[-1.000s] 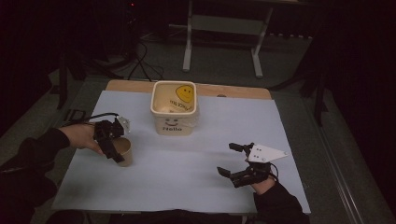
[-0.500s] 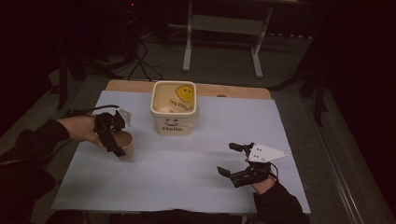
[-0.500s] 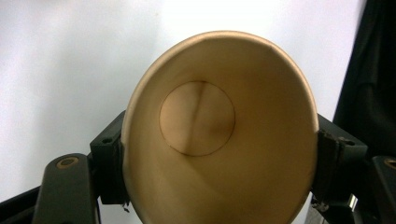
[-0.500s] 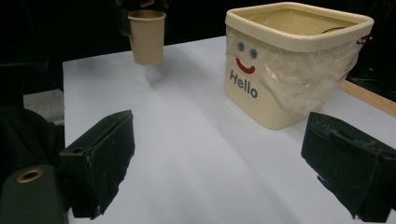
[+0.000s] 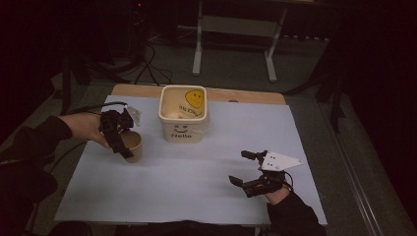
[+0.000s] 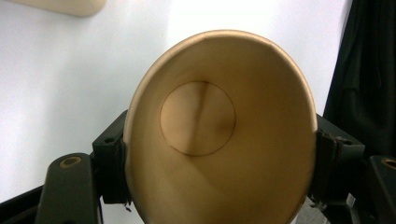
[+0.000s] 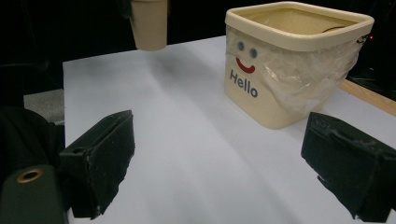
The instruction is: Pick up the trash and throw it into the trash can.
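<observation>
— Where's the paper cup now?

— Clamped in the left gripper. Its two black jaws press on opposite sides of the cup, squeezing the rim out of round, and they have just been closing further on it. Looking along the jaws, you see straight into the cup: plain brown, nothing inside.

— Is it on the table?

— From the right gripper view it hangs clear above the white sheet, though the room is dim, so I'd say lifted rather than swear to it.

— What's near it?

— The cream tub with the smiley and "Hello" stands just beside the left gripper, toward the table's middle.

— And the other tool?

— The right gripper rests low over the sheet, well apart from the cup, jaws spread wide with nothing between them, aimed toward the tub.
</observation>
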{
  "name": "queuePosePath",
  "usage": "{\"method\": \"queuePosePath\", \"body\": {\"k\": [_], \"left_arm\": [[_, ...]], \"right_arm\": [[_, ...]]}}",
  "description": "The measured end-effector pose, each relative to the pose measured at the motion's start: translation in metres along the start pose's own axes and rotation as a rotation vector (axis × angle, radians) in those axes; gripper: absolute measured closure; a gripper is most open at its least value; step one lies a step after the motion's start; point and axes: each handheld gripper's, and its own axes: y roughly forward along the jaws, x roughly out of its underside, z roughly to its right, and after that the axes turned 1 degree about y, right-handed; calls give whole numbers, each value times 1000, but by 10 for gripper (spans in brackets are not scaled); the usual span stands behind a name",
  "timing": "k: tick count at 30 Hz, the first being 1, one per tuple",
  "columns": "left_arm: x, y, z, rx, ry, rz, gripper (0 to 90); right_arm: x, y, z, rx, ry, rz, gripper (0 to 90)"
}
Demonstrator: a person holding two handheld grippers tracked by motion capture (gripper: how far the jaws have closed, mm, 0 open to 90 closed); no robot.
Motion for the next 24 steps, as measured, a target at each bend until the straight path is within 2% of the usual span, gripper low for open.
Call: {"method": "queuePosePath", "body": {"k": [4,5,16,24], "left_arm": [[-4,-4,1,-6,13,-3,261],[-6,-6,2,-11,35,-9,261],[-15,-19,0,-9,47,2,267],[-30,-41,2,-17,76,7,268]], "right_arm": [[0,0,0,0,1,0,95],[0,0,0,0,1,0,95],[0,0,0,2,0,-1,95],[0,0,0,2,1,-3,95]]}}
